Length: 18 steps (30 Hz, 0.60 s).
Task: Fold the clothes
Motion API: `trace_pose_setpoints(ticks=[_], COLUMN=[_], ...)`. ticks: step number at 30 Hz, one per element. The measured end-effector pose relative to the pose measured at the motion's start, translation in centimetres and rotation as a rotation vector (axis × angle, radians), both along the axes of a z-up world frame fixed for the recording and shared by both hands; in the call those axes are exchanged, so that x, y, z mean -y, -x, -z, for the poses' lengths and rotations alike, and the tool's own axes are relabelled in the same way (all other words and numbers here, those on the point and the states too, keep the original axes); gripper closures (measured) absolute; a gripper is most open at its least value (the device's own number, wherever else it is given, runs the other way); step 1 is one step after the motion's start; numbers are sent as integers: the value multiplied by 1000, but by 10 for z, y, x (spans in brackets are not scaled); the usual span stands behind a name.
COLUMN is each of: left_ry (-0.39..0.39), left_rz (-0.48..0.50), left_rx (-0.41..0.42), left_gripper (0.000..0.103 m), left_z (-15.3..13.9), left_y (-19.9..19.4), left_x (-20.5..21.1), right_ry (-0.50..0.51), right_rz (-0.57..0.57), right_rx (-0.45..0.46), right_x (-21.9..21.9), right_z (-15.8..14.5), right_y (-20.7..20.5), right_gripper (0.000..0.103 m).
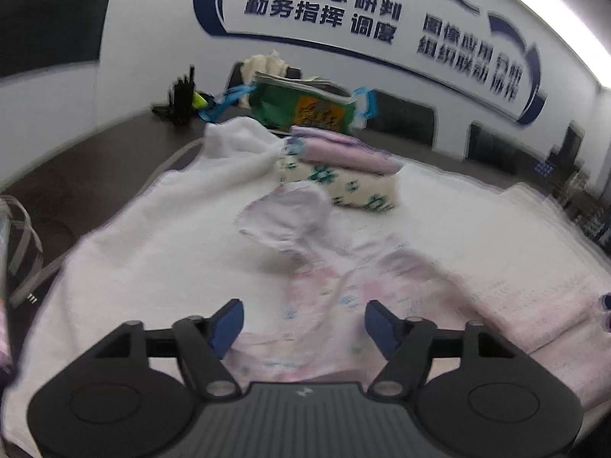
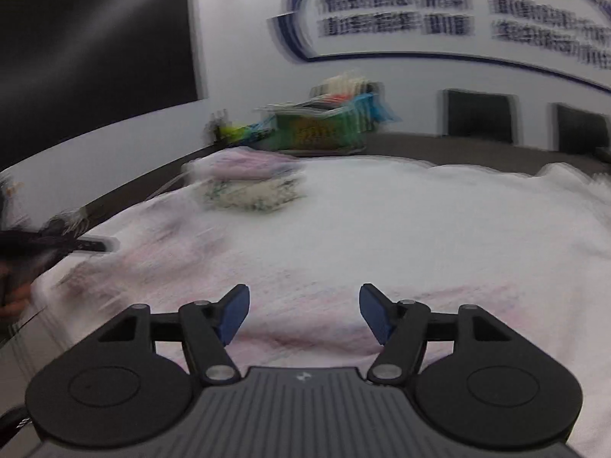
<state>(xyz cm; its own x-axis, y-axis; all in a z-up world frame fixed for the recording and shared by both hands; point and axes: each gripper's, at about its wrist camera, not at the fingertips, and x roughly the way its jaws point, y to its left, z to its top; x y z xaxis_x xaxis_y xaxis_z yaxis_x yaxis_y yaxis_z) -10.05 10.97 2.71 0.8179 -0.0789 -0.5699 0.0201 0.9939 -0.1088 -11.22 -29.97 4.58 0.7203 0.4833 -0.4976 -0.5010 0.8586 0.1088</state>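
While hovering over pink garment (image 1: 305, 305), left tongs (image 1: 304, 322) and right tongs (image 2: 304, 313) gaping wide, gripping nothing; folded stack (image 1: 340, 168) sitting far.

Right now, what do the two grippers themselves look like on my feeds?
The left gripper and right gripper look identical: black linkage arms with silver pivot pins, two round black discs at the base corners, and a ribbed dark grey centre plate bearing a small pale logo. The fingers carry blue pads. No cables or sleeves show on either.

Green bag (image 1: 305, 108) on dark table (image 1: 95, 160); black radios, perhaps (image 1: 183, 93); wall lettering (image 1: 324, 4).
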Motion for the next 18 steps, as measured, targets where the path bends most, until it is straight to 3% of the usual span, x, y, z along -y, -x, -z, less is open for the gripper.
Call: trace_pose_setpoints(ticks=[3, 5, 6, 7, 8, 10, 12, 16, 17, 18], left_ry=[11, 34, 53, 71, 89, 126, 206, 404, 413, 407], left_rz=[-15, -16, -9, -2, 5, 18, 37, 240, 304, 356], left_rx=[-16, -29, -37, -44, -52, -68, -96, -133, -137, -125], left_gripper=[36, 50, 72, 93, 98, 100, 101, 99, 97, 90], left_z=[8, 11, 11, 11, 12, 12, 10, 3, -2, -10], left_y=[-8, -12, -11, -11, -10, -9, -3, 12, 16, 21], left_x=[3, 4, 5, 6, 6, 8, 17, 59, 66, 70], right_ry=[100, 176, 199, 222, 227, 232, 277, 365, 346, 310], right_rz=[-79, -84, -76, -66, -43, 2, 129, 463, 484, 413], right_rx=[-19, -50, -70, -89, -100, -106, -25, 108, 99, 83], right_x=[-37, -54, -55, -55, -52, -47, -36, 3, 10, 10], right_z=[14, 24, 30, 36, 32, 28, 12, -10, -15, -18], right_y=[-3, -3, 2, 7, 13, 10, 2, -29, -32, -27], right_gripper=[33, 41, 52, 95, 103, 103, 103, 103, 103, 101])
